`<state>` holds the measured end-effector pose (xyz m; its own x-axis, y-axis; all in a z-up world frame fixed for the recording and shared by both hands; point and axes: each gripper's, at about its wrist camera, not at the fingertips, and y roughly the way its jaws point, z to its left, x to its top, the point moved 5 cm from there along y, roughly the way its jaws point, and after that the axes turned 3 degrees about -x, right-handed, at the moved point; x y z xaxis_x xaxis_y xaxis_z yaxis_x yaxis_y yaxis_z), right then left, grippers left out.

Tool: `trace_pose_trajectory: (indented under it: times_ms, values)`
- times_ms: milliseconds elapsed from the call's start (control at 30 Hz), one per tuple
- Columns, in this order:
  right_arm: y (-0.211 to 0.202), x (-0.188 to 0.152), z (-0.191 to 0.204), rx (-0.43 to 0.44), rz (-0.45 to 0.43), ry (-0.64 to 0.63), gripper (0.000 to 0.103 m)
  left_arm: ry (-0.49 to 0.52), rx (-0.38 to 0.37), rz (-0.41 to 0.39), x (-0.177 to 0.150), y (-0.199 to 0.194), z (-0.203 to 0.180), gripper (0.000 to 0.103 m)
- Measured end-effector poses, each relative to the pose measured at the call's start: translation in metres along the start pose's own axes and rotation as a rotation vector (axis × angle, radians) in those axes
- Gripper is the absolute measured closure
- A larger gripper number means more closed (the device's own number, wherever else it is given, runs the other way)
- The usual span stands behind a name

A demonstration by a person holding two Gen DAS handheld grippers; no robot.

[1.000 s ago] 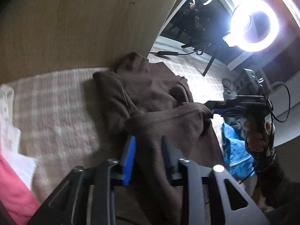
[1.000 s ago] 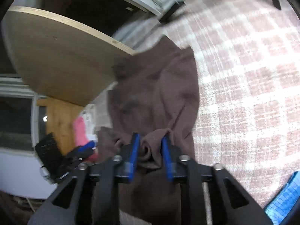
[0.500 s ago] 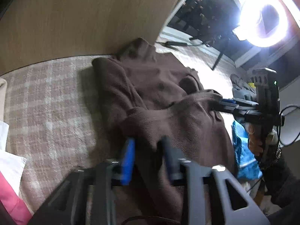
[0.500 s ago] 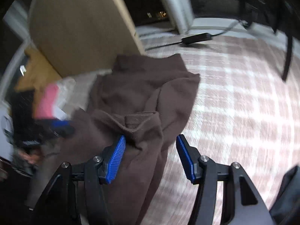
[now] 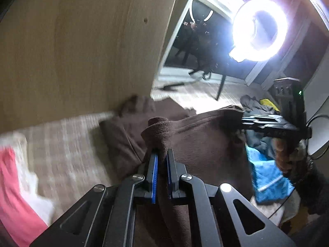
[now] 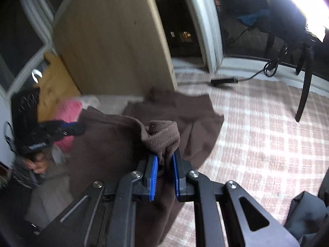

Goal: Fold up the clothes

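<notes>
Through the left wrist camera I saw my left gripper [image 5: 161, 154] clamped on a bunched corner of the brown fleece garment [image 5: 197, 144], its blue pads pressed close with cloth between them. The fleece stretched across to my right gripper [image 5: 242, 116], seen side-on here, so I could not judge its jaws from this view. Only this camera caught the lit ring light [image 5: 260, 27], the blue cloth [image 5: 267, 175] below the far hand, and a pink garment [image 5: 14, 195] at the left edge (badly blurred). From the right wrist camera, my right gripper [image 6: 165, 160] was pinched on another folded corner of the fleece, whose lower part lay on the checked rug [image 6: 267, 144] against the wooden panel [image 6: 115, 41]. This view alone showed a black chair leg [image 6: 303, 94].
</notes>
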<state>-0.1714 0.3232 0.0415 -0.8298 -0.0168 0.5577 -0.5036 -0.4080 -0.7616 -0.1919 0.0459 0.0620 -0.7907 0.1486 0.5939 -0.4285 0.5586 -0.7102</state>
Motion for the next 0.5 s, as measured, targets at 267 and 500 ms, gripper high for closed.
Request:
trace_pose_trajectory:
  times_ms: [267,500]
  values:
    - [0.077,0.039,-0.044,-0.076,0.069,0.083,0.090,0.024,0.057,0.045,0.041,0.072,0.041,0.097]
    - [0.109,0.041,-0.051,-0.174,0.114,0.031,0.089,0.023,0.137,0.143,0.030,0.129,0.069,0.089]
